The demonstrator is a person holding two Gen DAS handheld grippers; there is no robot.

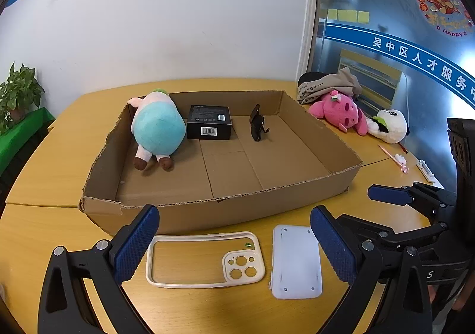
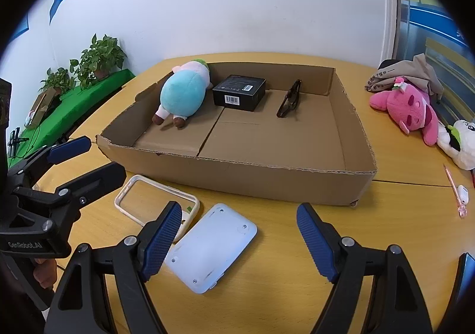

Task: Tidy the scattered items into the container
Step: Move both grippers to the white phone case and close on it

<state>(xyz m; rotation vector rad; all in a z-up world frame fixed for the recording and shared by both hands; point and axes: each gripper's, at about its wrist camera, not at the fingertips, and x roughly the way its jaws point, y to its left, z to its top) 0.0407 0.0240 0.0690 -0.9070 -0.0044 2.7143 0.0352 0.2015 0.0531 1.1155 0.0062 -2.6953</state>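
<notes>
A shallow cardboard box [image 1: 184,216] [image 2: 267,179] sits on the yellow table. It holds a teal plush toy [image 1: 157,129] [image 2: 181,95], a black carton [image 1: 209,121] [image 2: 239,92] and dark sunglasses [image 1: 257,123] [image 2: 289,102]. In front of the box lie a cream phone case [image 1: 204,259] [image 2: 154,200] and a white flat pad [image 1: 297,262] [image 2: 212,248]. My left gripper [image 1: 234,248] is open and empty above the phone case. My right gripper [image 2: 239,242] is open and empty above the white pad; it also shows in the left wrist view [image 1: 386,194].
A pink plush [image 1: 338,111] [image 2: 409,108], a white panda plush [image 1: 389,126] [image 2: 458,141] and a beige cloth [image 1: 332,84] lie to the right of the box. A pink pen [image 1: 394,158] [image 2: 454,190] lies near the right edge. Potted plants [image 2: 101,58] stand at the left.
</notes>
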